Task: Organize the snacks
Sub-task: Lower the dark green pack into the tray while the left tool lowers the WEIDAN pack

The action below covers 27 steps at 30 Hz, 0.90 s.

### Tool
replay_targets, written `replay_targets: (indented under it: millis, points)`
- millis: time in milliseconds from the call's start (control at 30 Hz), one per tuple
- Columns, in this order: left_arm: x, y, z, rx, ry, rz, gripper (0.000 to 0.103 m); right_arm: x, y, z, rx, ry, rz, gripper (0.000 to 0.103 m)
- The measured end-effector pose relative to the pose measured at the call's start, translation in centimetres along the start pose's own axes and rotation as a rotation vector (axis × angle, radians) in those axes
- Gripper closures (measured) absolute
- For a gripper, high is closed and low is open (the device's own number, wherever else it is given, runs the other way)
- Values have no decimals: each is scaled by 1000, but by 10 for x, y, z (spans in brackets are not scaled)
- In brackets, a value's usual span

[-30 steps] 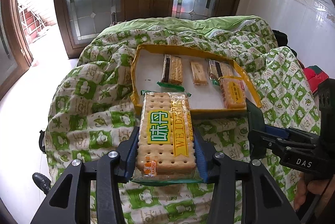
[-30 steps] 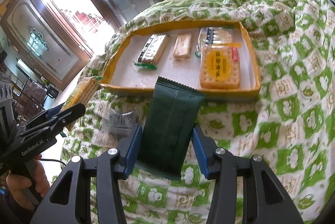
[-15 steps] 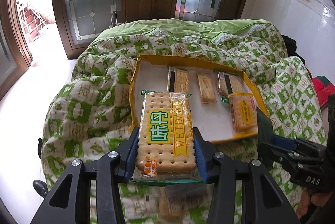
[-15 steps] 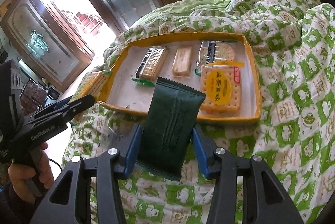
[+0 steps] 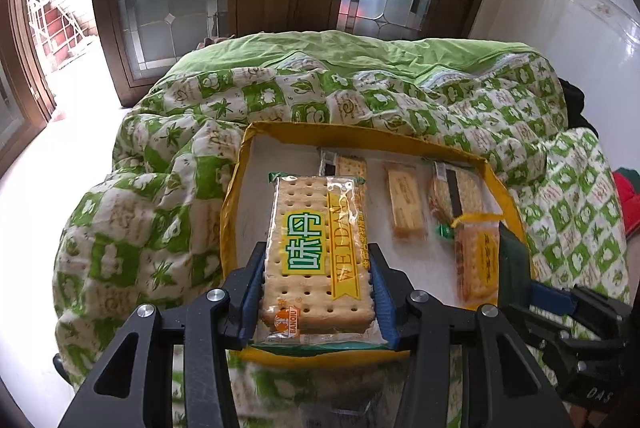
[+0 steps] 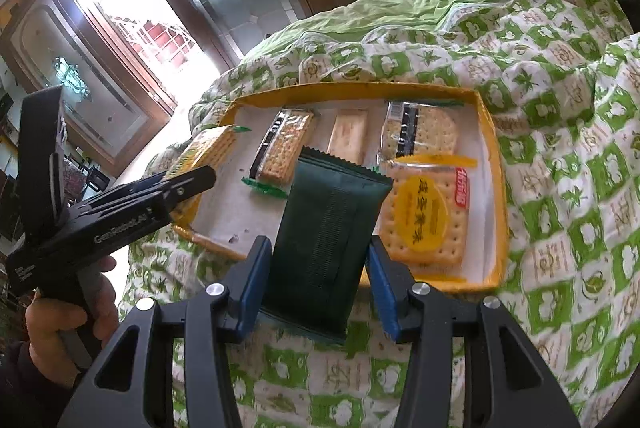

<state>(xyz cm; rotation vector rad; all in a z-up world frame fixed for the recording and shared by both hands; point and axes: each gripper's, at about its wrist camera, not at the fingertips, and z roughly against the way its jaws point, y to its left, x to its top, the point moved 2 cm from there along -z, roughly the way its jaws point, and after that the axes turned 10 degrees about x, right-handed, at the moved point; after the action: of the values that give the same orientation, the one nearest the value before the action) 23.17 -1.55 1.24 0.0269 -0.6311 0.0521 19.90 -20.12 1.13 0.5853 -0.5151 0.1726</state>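
Yellow tray (image 5: 230,212) lay on the quilt, already holding four snacks. Left gripper (image 5: 318,292) clamped a cracker pack (image 5: 316,248) over its empty left side; right gripper (image 6: 316,268) pinched a green packet (image 6: 328,228) above its front edge, likely both for placing.

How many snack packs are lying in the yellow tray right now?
4 in the tray: a cracker pack on the left, a pale bar, a dark-striped pack, and a yellow-label pack. The held packs may hide more.
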Motion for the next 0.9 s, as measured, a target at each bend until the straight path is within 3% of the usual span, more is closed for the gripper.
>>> replay_targets:
  millis: [900]
  points:
    - [17, 0, -55, 2, 32, 37, 53, 19, -22, -52, -12, 36, -36, 55]
